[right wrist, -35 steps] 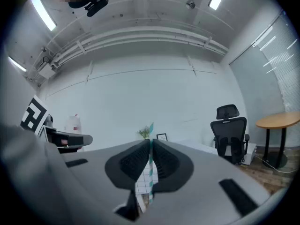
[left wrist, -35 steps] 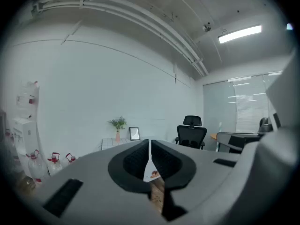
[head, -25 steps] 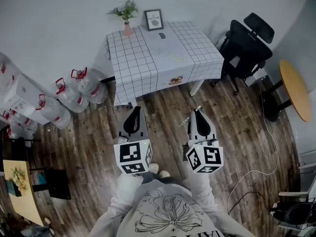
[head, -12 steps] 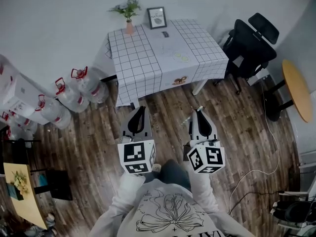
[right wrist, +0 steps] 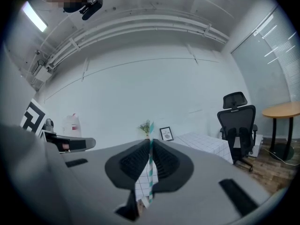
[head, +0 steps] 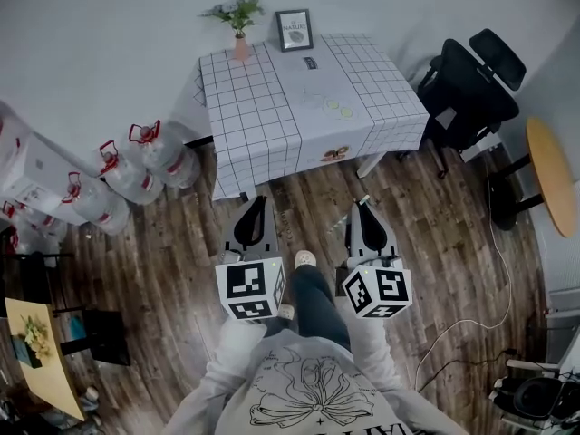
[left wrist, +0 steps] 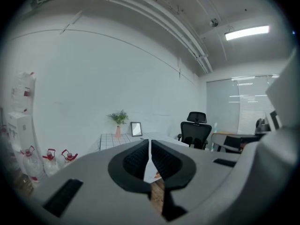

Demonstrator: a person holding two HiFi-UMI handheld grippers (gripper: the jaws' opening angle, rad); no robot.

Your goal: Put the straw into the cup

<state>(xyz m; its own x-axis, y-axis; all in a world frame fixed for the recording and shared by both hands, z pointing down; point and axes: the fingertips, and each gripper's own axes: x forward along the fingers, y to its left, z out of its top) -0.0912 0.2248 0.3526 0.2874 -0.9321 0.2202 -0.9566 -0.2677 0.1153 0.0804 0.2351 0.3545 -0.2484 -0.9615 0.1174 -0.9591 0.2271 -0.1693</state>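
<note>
The person has stepped forward since a second ago, one shoe (head: 305,259) now out between the grippers; the table (head: 263,107) lies closer ahead; the right gripper (right wrist: 150,146) is clenched on the striped straw (right wrist: 150,171); the left gripper (left wrist: 150,146) is closed on nothing; the cup can't be made out on the table, so this is likely the approach.

Office: swivel chair (head: 467,84), ceiling strip light (left wrist: 247,32)

Small print in the picture frame (head: 294,29) on the far table (head: 258,107), too small to read, shirt (head: 308,392) lettering cut off at the near edge, unreadable
</note>
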